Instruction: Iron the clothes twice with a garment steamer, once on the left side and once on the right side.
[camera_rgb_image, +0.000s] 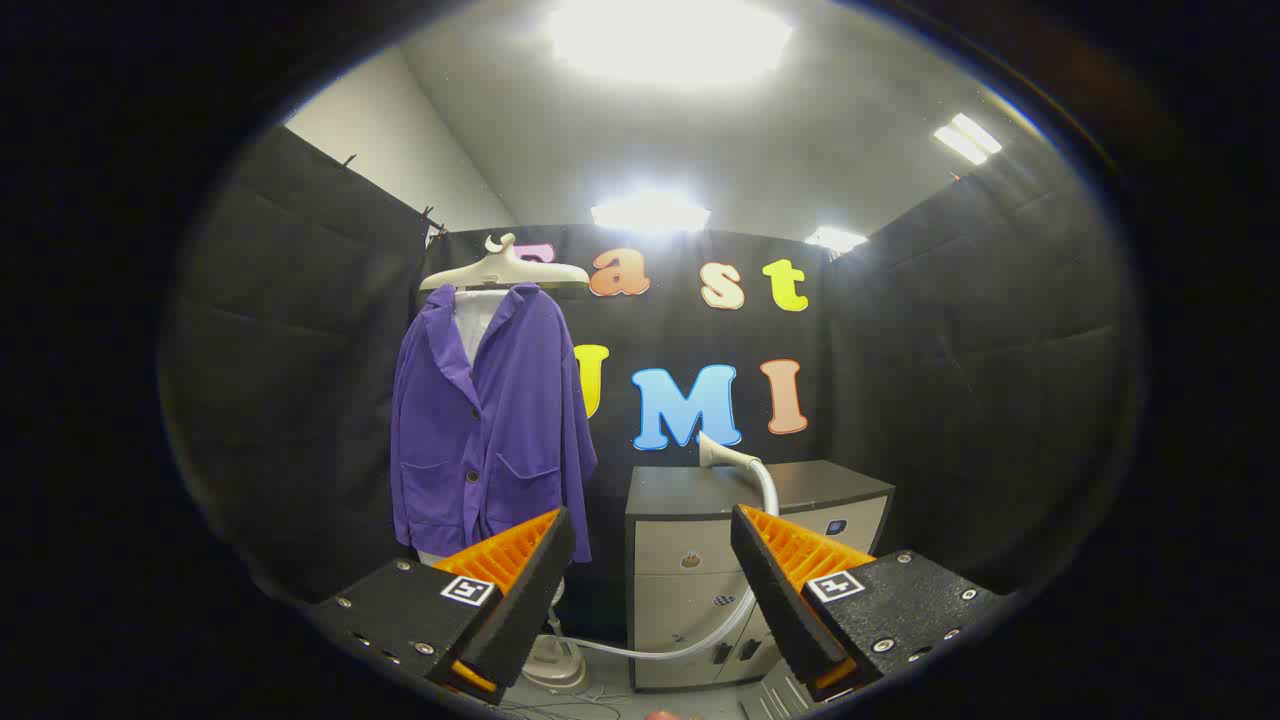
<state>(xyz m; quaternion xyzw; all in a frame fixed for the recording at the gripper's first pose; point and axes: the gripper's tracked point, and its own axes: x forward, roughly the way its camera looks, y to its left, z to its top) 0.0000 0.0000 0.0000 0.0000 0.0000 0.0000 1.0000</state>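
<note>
A purple jacket (487, 425) hangs on a pale hanger (503, 270) beyond my left finger, in front of the booth's black wall. The garment steamer's pale head (722, 453) lies on top of a grey cabinet (690, 565), straight ahead between and beyond my fingers. Its hose (700, 640) curves down past the cabinet's front to the steamer's base (553, 668) on the floor, below the jacket. My gripper (650, 560) is open, well short of the steamer head, with nothing between its fingers.
The grey cabinet has a dark top (812, 484) and drawers on its front. Black cloth walls (290, 390) close the booth on both sides and at the back. Thin cables (560, 708) lie on the floor near the steamer's base.
</note>
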